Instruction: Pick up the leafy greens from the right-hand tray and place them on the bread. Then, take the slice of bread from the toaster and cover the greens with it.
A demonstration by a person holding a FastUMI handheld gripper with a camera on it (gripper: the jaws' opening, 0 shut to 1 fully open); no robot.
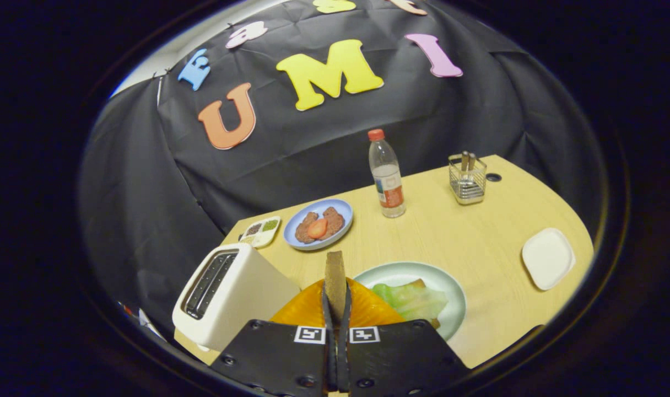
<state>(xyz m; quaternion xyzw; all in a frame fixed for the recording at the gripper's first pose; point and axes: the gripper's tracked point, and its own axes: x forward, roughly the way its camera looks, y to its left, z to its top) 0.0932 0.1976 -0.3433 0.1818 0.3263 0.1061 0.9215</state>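
Note:
My gripper [335, 295] is shut on a brown slice of bread [335, 273], held upright and edge-on between the fingers, above the table. Just right of the fingers lies a pale green plate [450, 292] with leafy greens [412, 300] spread over a bread slice whose crust peeks out at the edges. The white toaster [230, 292] stands to the left of the fingers, its two slots dark and empty. The white right-hand tray [547, 257] sits bare near the table's right edge.
An orange dish [307, 309] lies under the fingers. Beyond them are a blue plate [343, 212] with meat and a tomato slice, a small condiment tray [260, 231], a water bottle [387, 176] and a wire utensil holder [467, 182].

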